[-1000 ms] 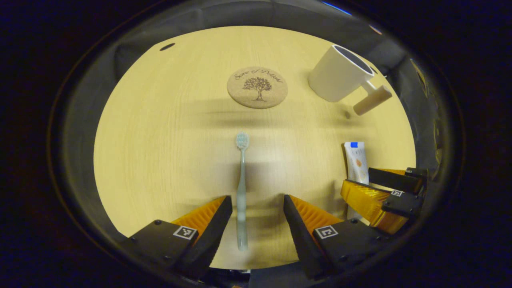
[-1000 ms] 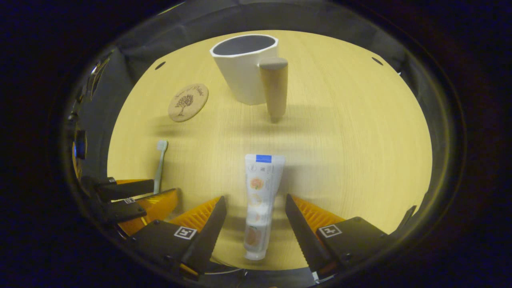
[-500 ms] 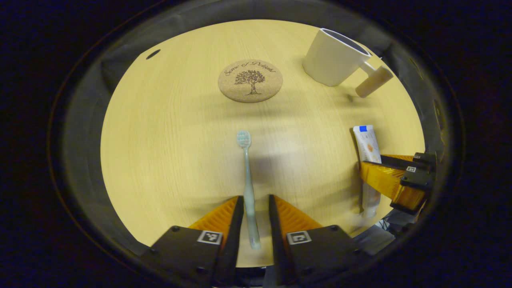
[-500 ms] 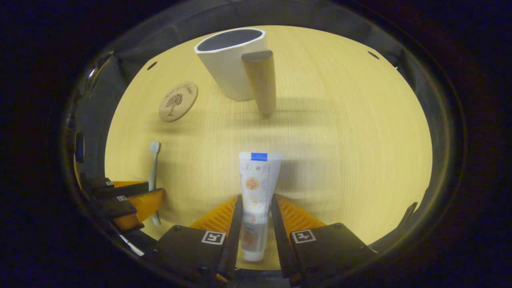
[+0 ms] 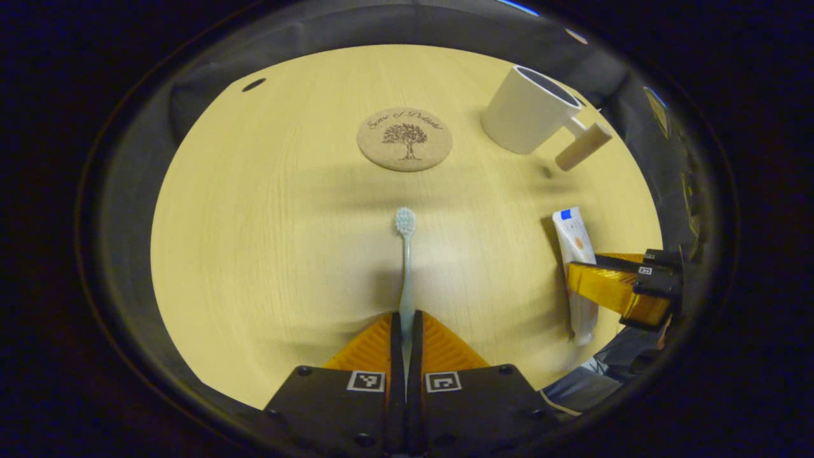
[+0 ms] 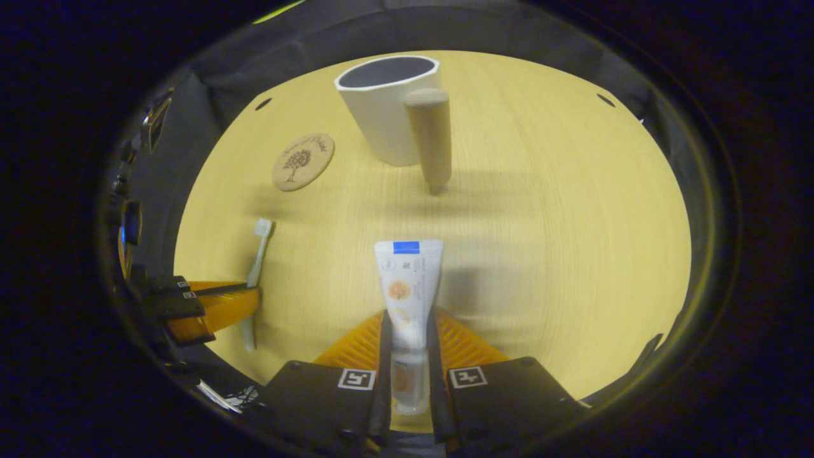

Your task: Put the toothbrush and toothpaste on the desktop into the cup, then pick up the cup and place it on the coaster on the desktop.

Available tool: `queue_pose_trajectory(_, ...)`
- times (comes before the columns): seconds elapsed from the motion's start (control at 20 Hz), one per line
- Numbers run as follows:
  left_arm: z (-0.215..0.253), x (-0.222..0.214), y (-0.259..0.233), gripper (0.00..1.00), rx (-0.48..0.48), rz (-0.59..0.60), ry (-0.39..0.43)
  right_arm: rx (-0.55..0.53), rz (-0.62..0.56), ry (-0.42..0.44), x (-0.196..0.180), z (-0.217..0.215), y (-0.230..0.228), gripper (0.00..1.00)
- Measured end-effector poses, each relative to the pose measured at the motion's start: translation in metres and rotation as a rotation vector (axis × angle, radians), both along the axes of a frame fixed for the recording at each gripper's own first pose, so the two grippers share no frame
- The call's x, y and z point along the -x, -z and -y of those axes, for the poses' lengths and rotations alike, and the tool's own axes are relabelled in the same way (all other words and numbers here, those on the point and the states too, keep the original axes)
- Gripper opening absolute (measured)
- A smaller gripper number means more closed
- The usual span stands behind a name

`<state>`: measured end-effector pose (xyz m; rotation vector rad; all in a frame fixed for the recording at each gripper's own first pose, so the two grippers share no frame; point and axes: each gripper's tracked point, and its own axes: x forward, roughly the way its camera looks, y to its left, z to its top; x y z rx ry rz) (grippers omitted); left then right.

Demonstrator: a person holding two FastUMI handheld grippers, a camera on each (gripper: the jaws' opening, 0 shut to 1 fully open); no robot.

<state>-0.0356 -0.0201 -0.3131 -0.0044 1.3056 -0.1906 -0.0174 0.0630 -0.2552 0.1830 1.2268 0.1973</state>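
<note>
My left gripper is shut on the handle of the pale blue toothbrush, whose bristle head points away over the wooden desktop. My right gripper is shut on the lower half of the white toothpaste tube. The white cup with a wooden handle stands upright straight ahead in the right gripper view, and at the far right as the cup in the left gripper view. The round cork coaster lies beyond the toothbrush head. The other gripper shows holding the toothpaste.
The left gripper with the toothbrush sits at the left of the right gripper view, and the coaster lies left of the cup. Small dark holes mark the desktop near its far edge. Dark cloth surrounds the table.
Both grippers went from open around their objects to fully shut on them: the left on the toothbrush handle, the right on the toothpaste tube.
</note>
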Motion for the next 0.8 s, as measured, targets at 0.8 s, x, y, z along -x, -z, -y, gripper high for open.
queue_pose_trajectory(0.8, 0.014, -0.010, -0.075, 0.09, 0.136, 0.599, -0.238, -0.104, 0.715, -0.032, -0.034, 0.021, -0.099, 0.28)
